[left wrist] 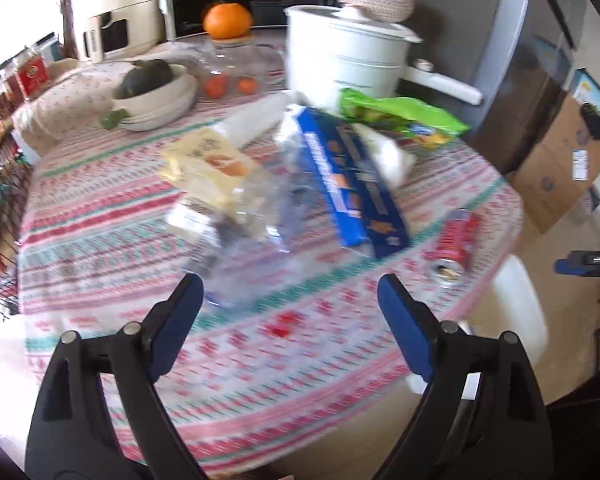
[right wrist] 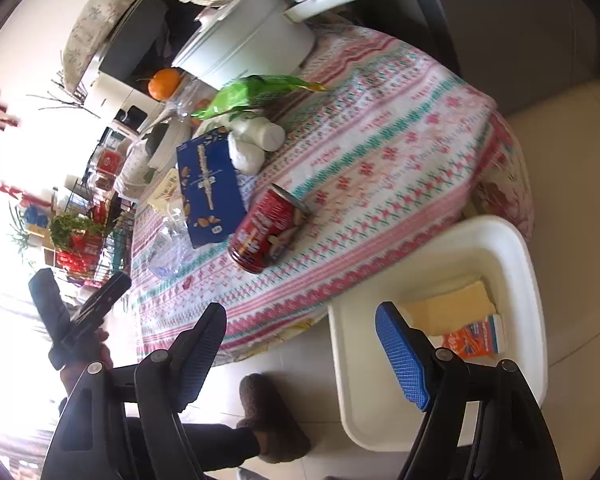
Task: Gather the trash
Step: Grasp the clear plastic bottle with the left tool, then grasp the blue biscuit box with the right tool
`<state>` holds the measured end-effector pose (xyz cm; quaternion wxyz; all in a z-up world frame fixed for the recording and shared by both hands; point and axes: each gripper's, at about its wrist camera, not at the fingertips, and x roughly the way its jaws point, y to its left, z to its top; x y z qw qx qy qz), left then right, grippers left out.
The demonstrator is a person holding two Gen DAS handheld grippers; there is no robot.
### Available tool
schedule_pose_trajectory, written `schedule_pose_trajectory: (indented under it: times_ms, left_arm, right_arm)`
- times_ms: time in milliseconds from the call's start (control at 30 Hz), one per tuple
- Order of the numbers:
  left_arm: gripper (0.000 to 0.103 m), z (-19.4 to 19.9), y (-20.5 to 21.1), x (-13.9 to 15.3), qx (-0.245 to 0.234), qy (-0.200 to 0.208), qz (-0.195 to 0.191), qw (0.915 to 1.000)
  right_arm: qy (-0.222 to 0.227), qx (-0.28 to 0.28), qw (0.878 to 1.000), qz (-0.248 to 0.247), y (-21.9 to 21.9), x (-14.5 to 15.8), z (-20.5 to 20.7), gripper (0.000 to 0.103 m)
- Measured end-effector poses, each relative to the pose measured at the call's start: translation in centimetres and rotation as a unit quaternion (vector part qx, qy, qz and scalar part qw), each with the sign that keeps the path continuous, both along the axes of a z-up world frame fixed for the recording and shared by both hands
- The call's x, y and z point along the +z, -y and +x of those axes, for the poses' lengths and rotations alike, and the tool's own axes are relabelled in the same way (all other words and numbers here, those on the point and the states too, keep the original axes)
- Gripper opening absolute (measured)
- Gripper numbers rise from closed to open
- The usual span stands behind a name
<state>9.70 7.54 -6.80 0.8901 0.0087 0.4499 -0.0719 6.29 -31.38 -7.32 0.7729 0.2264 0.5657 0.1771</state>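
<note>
Trash lies on a patterned tablecloth (left wrist: 112, 216): a blue box (left wrist: 352, 184), crumpled clear plastic (left wrist: 240, 256), a yellow packet (left wrist: 212, 164), a green bag (left wrist: 404, 114) and a red can (left wrist: 456, 240) on its side. My left gripper (left wrist: 288, 284) hovers open over the cloth just short of the plastic, nothing between its fingers. My right gripper (right wrist: 300, 312) is open and empty, above the table's edge beside a white bin (right wrist: 516, 248). The bin holds a yellow carton (right wrist: 456, 304) and an orange-and-white pack (right wrist: 472, 338). The red can (right wrist: 268, 232) and blue box (right wrist: 208, 184) lie beyond it.
A white pot (left wrist: 340, 56) with a long handle, a bowl (left wrist: 156, 96) holding a dark squash, and an orange (left wrist: 227, 20) stand at the back. White wads (right wrist: 256, 140) lie by the green bag (right wrist: 252, 92). A person's slippered foot (right wrist: 272, 420) is on the floor near the bin.
</note>
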Motion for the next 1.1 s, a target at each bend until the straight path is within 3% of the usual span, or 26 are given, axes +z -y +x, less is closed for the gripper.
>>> schedule_pose_trajectory:
  times_ms: [133, 300, 567, 700, 767, 867, 933, 1000, 1100]
  left_arm:
    - [0.089, 2.0, -2.5, -2.0, 0.022, -0.025, -0.003, 0.9995]
    - [0.089, 4.7, -2.8, -3.5, -0.004, -0.033, 0.01, 0.9994]
    - [0.086, 10.1, -3.6, -4.9, -0.01, -0.068, -0.052, 0.9963]
    - [0.071, 11.2, -3.6, -6.5, -0.014, -0.115, -0.082, 0.9898]
    - [0.063, 11.0, -3.4, -7.1, -0.017, -0.132, -0.074, 0.9883]
    - [0.051, 10.4, -3.7, -7.0, -0.017, -0.143, -0.097, 0.9848]
    - [0.035, 9.6, -4.0, -6.8, -0.02, -0.149, -0.127, 0.9804]
    - [0.028, 8.5, -4.2, -6.3, -0.022, -0.144, -0.144, 0.9787]
    - [0.026, 6.6, -3.9, -5.4, -0.029, -0.139, -0.112, 0.9835]
  right_arm:
    - [0.018, 0.016, 0.999, -0.023, -2.6, 0.8, 1.2, 0.081]
    - [0.029, 0.038, 0.998, -0.042, -5.7, 1.0, 2.9, 0.081]
    - [0.037, 0.057, 0.996, -0.062, -9.5, 0.5, 5.0, 0.081]
    - [0.048, 0.067, 0.994, -0.076, -11.1, 0.5, 6.3, 0.081]
    - [0.054, 0.071, 0.993, -0.08, -11.9, 0.4, 7.0, 0.081]
    - [0.062, 0.075, 0.992, -0.079, -13.1, 0.3, 8.3, 0.082]
    - [0.066, 0.081, 0.992, -0.077, -14.1, 0.0, 9.0, 0.082]
    - [0.067, 0.09, 0.991, -0.074, -15.2, -0.4, 9.7, 0.082]
    - [0.065, 0.104, 0.99, -0.075, -16.7, -1.2, 10.4, 0.083]
